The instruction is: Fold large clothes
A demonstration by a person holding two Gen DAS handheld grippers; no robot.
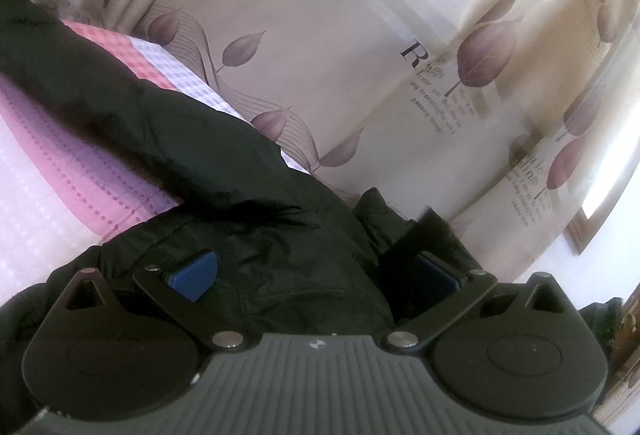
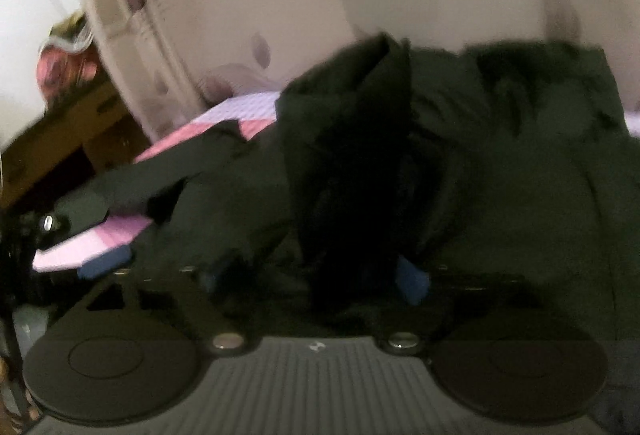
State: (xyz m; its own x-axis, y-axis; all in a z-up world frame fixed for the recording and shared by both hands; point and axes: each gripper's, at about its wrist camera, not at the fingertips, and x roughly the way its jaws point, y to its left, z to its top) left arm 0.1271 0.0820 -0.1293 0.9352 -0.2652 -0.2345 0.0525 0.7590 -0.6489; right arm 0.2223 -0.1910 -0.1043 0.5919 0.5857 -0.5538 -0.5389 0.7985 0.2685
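Behind everything in the left wrist view hangs a cream curtain printed with purple leaves and words (image 1: 360,55), filling the upper right of the frame. At the left lies a pink and white quilted bed cover (image 1: 60,175), and across it, from upper left down to the bottom centre, stretches the black padded coat (image 1: 224,163). The left gripper (image 1: 304,273) stands spread, with a thick bundle of the coat between its blue pads (image 1: 196,271); whether they press on it I cannot tell.

The right wrist view is blurred. The coat (image 2: 520,163) covers the centre and right, with a dark fold (image 2: 360,175) rising in the middle. The right gripper (image 2: 316,277) is spread wide, this fold between its fingers but not pinched.

I judge a fold is just laid down; the next move needs a new hold on an edge.
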